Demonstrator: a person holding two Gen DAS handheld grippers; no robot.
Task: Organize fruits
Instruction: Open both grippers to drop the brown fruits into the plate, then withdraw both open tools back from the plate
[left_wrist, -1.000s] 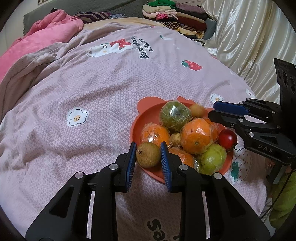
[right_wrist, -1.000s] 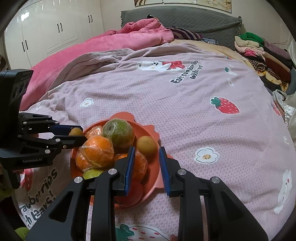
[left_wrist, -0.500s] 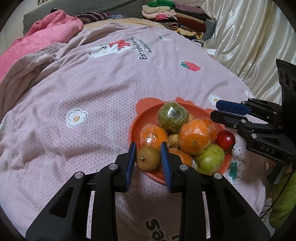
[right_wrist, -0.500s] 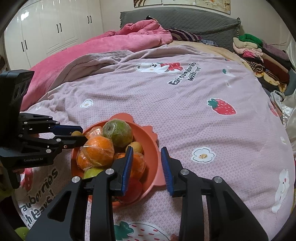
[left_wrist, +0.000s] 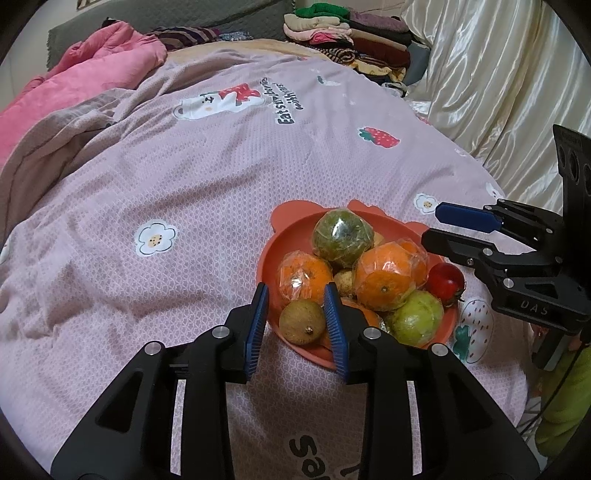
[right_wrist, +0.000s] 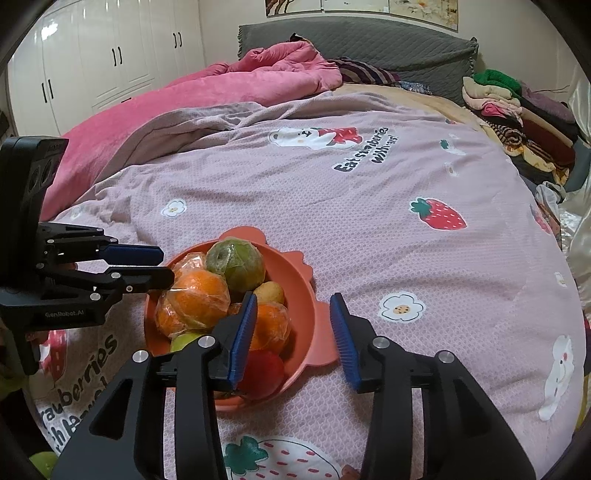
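An orange-pink bowl (left_wrist: 291, 229) (right_wrist: 293, 267) heaped with fruit sits on the pink bedspread. It holds a wrapped green fruit (left_wrist: 341, 238) (right_wrist: 236, 264), wrapped oranges (left_wrist: 388, 277), a red fruit (left_wrist: 445, 278) and a yellow-green fruit (left_wrist: 417, 317). A brown fruit (left_wrist: 302, 321) rests on the bowl's near edge between the pads of my left gripper (left_wrist: 296, 289) (right_wrist: 166, 265). Its jaws are opening, and a gap shows at the left pad. My right gripper (right_wrist: 293, 297) (left_wrist: 430, 225) is opening over the bowl's right rim and holds nothing. A small yellow-brown fruit (right_wrist: 269, 291) lies just beyond its left pad.
A rumpled pink quilt (right_wrist: 229, 85) lies at the far left of the bed. Folded clothes (left_wrist: 354, 33) (right_wrist: 517, 107) are stacked at the far right, with a cream curtain (left_wrist: 498, 81) beside them. White wardrobe doors (right_wrist: 110, 55) stand behind.
The brown fruit sank from the left pads onto the bowl's edge as they parted slightly. The small fruit at the right gripper's tips dropped into the bowl, and those jaws widened.
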